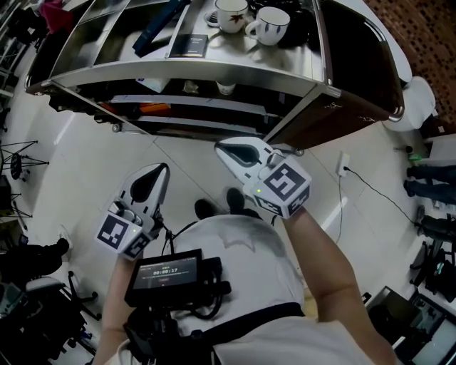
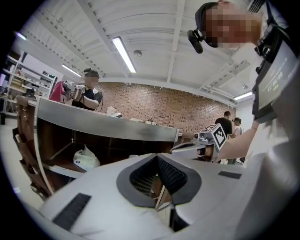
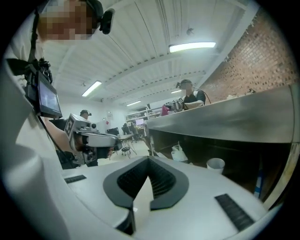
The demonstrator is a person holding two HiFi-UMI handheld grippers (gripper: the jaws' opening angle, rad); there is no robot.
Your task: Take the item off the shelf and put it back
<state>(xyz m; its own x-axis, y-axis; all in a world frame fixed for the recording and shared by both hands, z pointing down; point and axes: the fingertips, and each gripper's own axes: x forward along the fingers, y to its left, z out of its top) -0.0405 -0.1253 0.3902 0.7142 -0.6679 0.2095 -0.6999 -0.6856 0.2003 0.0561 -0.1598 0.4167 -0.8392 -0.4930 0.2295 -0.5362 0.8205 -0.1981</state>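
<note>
A black screen unit [image 1: 171, 274] strapped to the person's chest sits closest under the head camera, against a white shirt. Just ahead of it the left gripper [image 1: 159, 172] is held low on the left. The right gripper [image 1: 222, 148] is higher and nearer the shelf [image 1: 214, 71]. Both point toward the shelf and neither touches it. Each gripper's own view shows its jaws clenched together at the tips with nothing between them, so both are empty.

Which thing is the task's item cannot be told; nothing is held, and everything in view rests on the shelf. On the top level two white mugs [image 1: 231, 14] stand side by side, with a dark flat box [image 1: 191, 44] just to their left and a long blue object [image 1: 160, 25] lying beyond that. On the level below, a small white cup [image 1: 226, 88] stands upright near the front edge, under the curved steel rim, and an orange object [image 1: 153, 108] lies further left. The left gripper view shows a white bag [image 2: 86, 159] sitting on that lower level too.

Under the grippers is a pale tiled floor [image 1: 85, 157] with the person's dark shoes [image 1: 235, 201] on it. A thin cable [image 1: 370, 189] runs across the floor from a white plug beside the shelf's right leg. Beyond the shelf, the gripper views show other people standing and a brick wall [image 2: 164, 105]
</note>
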